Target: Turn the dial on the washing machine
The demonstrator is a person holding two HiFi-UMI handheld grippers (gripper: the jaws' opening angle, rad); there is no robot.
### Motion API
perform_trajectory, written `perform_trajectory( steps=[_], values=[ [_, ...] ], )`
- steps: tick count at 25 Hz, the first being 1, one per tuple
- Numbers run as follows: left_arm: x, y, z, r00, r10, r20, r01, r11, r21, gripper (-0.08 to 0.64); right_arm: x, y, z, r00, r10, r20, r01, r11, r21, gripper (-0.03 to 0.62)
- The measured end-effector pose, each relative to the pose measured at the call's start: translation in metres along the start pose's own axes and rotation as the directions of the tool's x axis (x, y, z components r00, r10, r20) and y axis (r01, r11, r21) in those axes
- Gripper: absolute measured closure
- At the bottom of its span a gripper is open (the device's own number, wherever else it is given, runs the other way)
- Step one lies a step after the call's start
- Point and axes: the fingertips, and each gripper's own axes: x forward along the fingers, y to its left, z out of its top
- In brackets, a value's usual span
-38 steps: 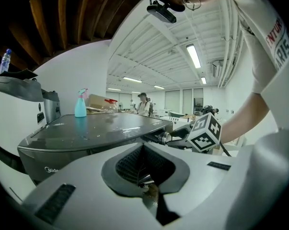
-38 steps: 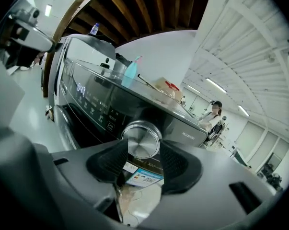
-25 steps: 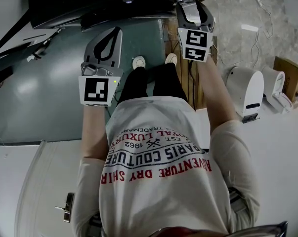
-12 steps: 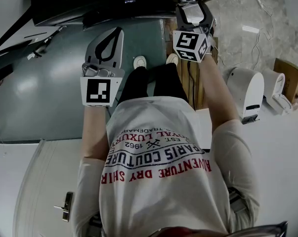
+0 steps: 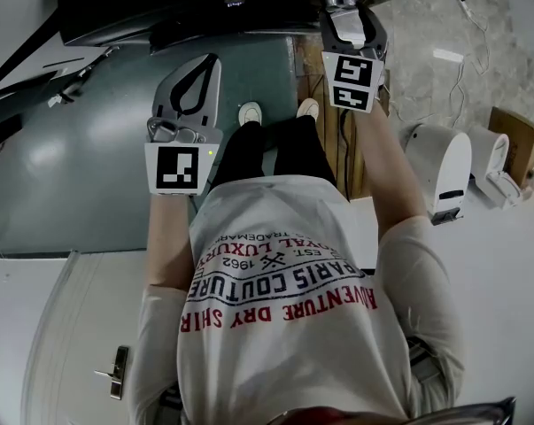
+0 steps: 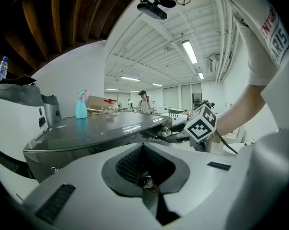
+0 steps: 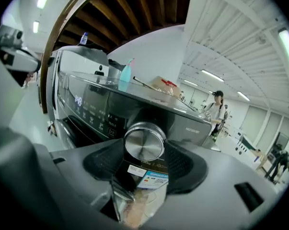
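Note:
The dark grey washing machine (image 5: 231,3) stands in front of me, and its control panel (image 7: 94,110) fills the right gripper view. The round silver dial (image 7: 144,143) sits between the two black pads of my right gripper (image 7: 144,151). Its jaws are closing, with the pads close beside the dial's rim and no firm press visible. In the head view the right gripper (image 5: 342,5) reaches the machine's front at the upper right. My left gripper (image 5: 198,63) hangs away from the machine over the green floor, its tips together with nothing between them.
A blue spray bottle (image 6: 81,105) and a cardboard box (image 6: 98,101) stand on the machine's lid. White appliances (image 5: 439,166) and a brown box (image 5: 514,127) sit on the floor at the right. A person (image 7: 216,110) stands far back in the room.
The right gripper twisted to one side half a second ago and has turned back upright at the machine's front. The left gripper has barely moved.

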Motion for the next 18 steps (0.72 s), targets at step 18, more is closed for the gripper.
perform_trajectory(
  steps=[18],
  values=[
    [0.001, -0.005, -0.003, 0.999, -0.034, -0.010, 0.035, 0.998, 0.044, 0.543, -0.005, 0.002, 0.003, 1.000, -0.004, 0.016, 0.005, 1.000, -0.025, 0.293]
  ],
)
